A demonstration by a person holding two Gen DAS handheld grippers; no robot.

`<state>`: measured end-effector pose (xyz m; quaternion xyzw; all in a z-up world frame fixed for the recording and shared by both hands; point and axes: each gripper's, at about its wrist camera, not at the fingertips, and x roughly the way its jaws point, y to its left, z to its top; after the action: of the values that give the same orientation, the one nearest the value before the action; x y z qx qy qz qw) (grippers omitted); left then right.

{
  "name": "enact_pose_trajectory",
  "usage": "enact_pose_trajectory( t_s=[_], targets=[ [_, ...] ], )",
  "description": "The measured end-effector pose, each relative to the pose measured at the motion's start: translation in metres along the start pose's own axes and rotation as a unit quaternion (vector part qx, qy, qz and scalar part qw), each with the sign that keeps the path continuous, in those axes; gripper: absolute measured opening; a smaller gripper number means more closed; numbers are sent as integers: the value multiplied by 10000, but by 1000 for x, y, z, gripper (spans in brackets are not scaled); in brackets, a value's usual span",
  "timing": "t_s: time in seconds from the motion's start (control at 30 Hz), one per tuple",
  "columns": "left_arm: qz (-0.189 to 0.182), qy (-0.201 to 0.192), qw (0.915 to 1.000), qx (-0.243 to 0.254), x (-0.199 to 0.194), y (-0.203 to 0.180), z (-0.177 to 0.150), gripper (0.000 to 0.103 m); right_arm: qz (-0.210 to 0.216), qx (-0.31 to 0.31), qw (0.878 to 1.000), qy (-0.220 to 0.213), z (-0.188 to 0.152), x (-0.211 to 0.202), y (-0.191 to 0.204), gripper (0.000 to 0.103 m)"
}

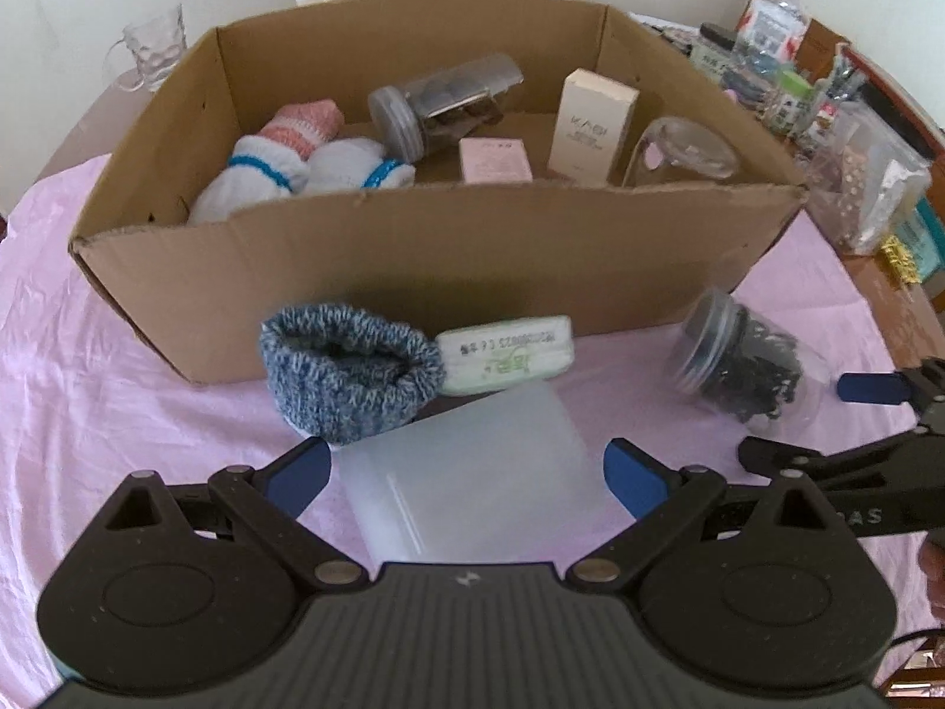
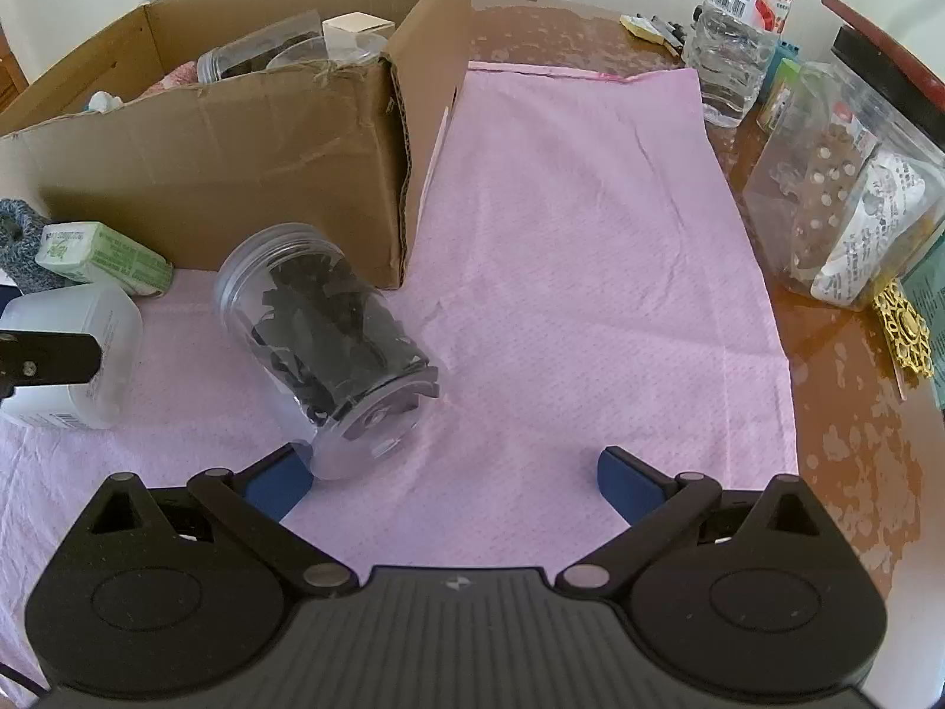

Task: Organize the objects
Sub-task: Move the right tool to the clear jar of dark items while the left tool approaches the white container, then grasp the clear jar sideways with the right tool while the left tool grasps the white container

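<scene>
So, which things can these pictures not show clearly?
- Left view: the white container's near end, hidden by the left gripper.
- Left view: the box floor near its front wall.
- Right view: the box's contents, mostly hidden by its wall.
- Right view: the sock, cut off at the edge.

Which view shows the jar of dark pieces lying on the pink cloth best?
The right wrist view: the jar lies close and sharp, its base beside the open right gripper. The left wrist view shows it smaller, blurred, off to the right.
</scene>
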<state>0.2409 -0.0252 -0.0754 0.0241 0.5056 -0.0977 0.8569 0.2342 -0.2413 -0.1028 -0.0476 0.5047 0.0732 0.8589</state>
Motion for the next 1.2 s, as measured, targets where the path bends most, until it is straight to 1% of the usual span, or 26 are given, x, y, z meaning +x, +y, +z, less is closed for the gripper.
enact_pose_trajectory(
  t_s=[0.1,0.23,0.37,0.47,0.57,0.7,0.83,0.97,1.1,1.2],
  targets=[
    [-24,16,10000,-36,-1,3,-4,100,-2,6,10000,-12,-1,0,0,103],
    [62,32,9999,79,-8,10,-12,102,-25,42,10000,1,-1,-1,0,103],
    [166,34,9998,135,-15,25,-21,103,-79,147,9998,58,1,-1,1,103],
    [224,34,9997,134,-19,37,-26,103,-84,267,9994,179,2,-2,4,103],
    [248,45,9995,202,-23,44,-28,103,89,412,9989,210,3,-9,10,103],
    [286,21,9986,450,-27,45,-29,102,402,572,9973,204,8,-17,20,103],
    [135,-51,9981,596,-31,49,-30,102,627,696,9954,181,18,-16,32,103],
    [6,-68,9980,625,-31,54,-31,102,563,690,9960,108,28,-10,41,103],
    [-67,-77,9979,638,-27,54,-29,103,327,604,9976,13,39,-6,47,103],
    [-105,-92,9979,633,-25,56,-28,103,231,621,9978,-54,45,-3,47,103]
  ],
)
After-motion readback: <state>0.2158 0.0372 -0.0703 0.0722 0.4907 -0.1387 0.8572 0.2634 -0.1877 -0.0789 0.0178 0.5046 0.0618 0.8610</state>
